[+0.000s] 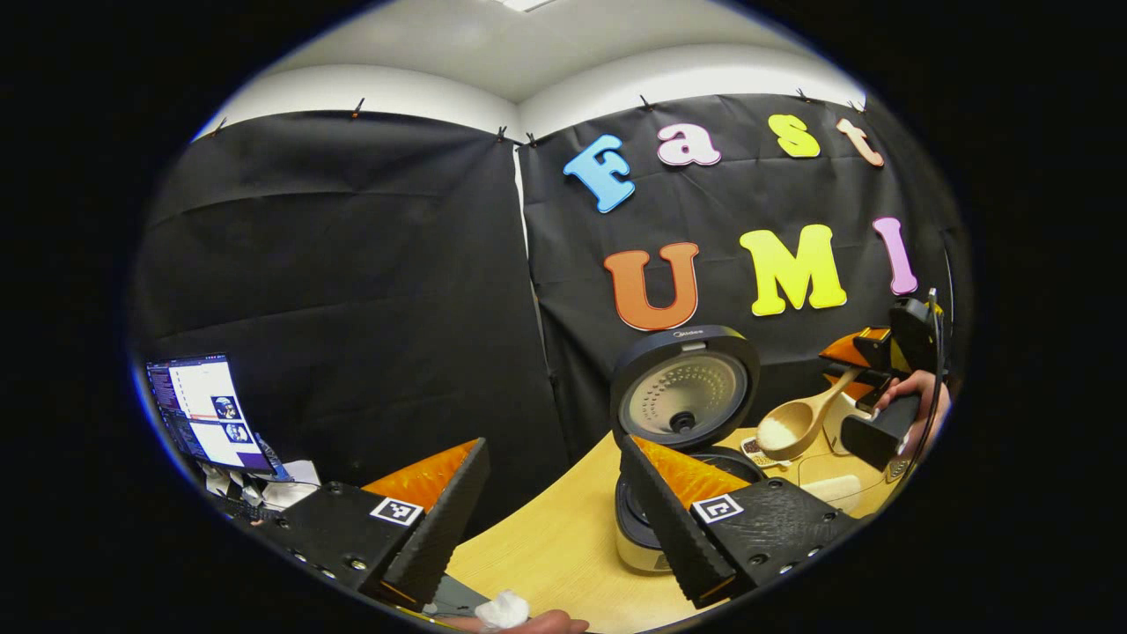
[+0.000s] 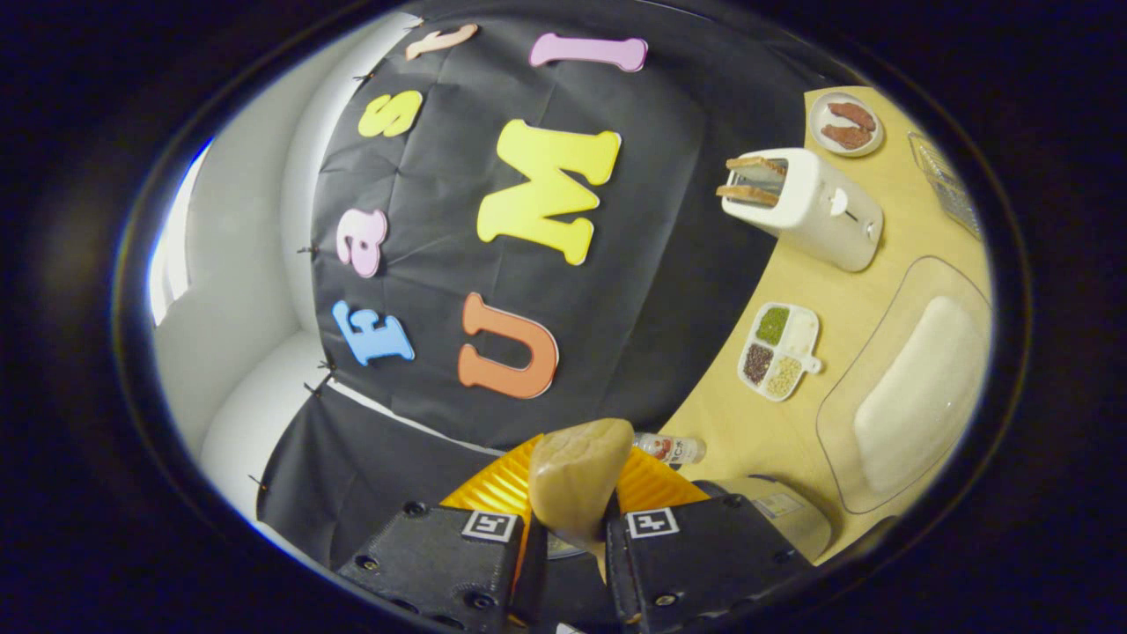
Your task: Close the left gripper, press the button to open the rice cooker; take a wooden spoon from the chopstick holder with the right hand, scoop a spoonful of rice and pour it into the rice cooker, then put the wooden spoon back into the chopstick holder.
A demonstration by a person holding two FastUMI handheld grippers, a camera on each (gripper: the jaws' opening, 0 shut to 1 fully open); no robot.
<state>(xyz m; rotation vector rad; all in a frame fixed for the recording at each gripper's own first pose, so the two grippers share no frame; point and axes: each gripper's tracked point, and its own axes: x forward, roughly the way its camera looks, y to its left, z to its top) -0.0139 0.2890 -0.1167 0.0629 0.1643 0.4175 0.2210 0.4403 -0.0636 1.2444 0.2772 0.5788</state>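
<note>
Rice cooker lid up, wooden spoon w/ rice

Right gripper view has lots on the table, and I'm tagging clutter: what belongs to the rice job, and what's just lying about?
Job:
wooden spoon, held in right hand-held gripper
rice cooker, lid open

Lying about:
toaster
plate
divided grain dish
small bottle

left gripper view level, right gripper view rolled sideways

Black cloth wall pinned under white wall; ceiling light; light wooden table; lit screen beyond table's left edge.
</note>
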